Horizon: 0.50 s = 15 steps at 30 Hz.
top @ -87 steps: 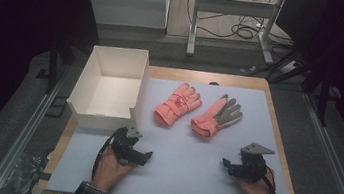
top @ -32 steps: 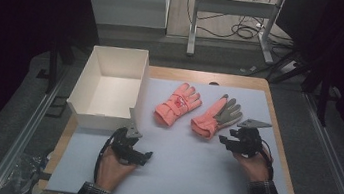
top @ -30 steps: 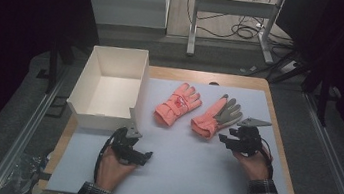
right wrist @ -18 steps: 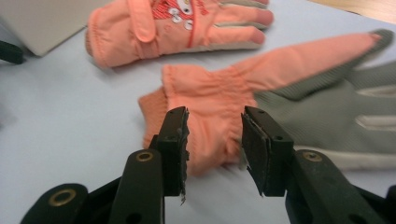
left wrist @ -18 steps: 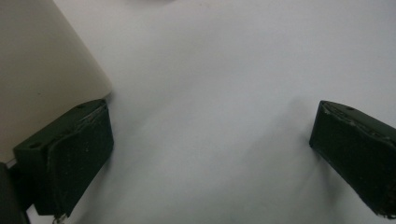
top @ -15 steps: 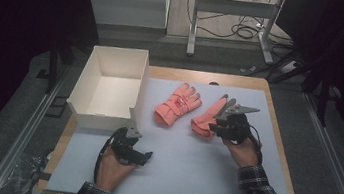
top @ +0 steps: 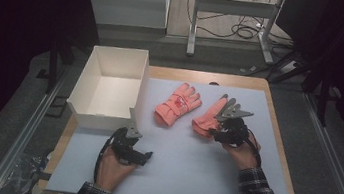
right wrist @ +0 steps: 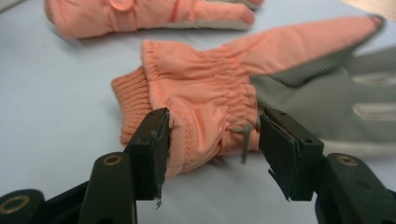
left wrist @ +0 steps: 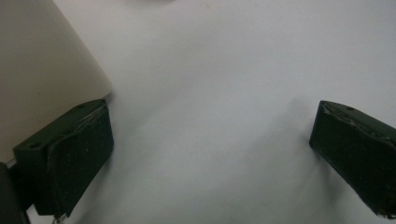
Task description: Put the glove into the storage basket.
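right gripper, moved from the table's near right edge, jaws just opening astride the cuff of the palm-up salmon-pink fabric glove; left gripper unmoved, jaws spread, empty.

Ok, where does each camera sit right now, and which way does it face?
High view: above the person's side, looking forward and down on the table; both forearms, left tool and right tool show.
Left gripper view: rides the left tool, facing the bare mat beside the white box; jaws wide apart.
Right gripper view: rides the right tool, facing the right glove; its cuff sits between the jaws.
Shared: that glove and the left glove also show from above.
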Motion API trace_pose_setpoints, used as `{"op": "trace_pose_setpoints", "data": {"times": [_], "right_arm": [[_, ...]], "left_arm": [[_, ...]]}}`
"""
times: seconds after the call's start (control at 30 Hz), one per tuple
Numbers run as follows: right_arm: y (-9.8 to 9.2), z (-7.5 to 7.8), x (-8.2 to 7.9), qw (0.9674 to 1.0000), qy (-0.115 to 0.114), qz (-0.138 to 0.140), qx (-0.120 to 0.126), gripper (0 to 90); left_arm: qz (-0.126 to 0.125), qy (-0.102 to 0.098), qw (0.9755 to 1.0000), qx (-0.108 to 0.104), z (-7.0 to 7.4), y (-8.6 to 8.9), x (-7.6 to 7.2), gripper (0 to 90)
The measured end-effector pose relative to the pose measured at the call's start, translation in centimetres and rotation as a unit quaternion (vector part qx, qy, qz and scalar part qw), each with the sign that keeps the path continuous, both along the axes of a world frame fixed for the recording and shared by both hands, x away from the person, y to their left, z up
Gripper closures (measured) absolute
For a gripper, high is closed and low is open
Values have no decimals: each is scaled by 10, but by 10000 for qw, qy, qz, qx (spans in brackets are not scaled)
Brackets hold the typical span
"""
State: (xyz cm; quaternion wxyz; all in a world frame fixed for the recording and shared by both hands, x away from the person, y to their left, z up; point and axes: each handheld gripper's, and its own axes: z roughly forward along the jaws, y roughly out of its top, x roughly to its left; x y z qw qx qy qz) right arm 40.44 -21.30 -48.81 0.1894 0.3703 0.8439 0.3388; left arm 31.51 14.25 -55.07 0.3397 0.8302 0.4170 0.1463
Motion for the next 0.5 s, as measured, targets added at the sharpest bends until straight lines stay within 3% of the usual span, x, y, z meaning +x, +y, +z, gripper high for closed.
{"op": "trace_pose_setpoints", "data": {"times": [0.27,0.43,0.5], "right_arm": [[-23,3,-1,9997,-23,-206,-124,429],[-32,18,-5,9996,-97,-257,68,429],[-30,26,2,9993,-119,-324,119,447]], "left_arm": [[-1,1,10000,1,0,0,0,0],[-2,2,10000,2,0,0,0,0],[-3,1,10000,-1,0,0,0,0]]}}
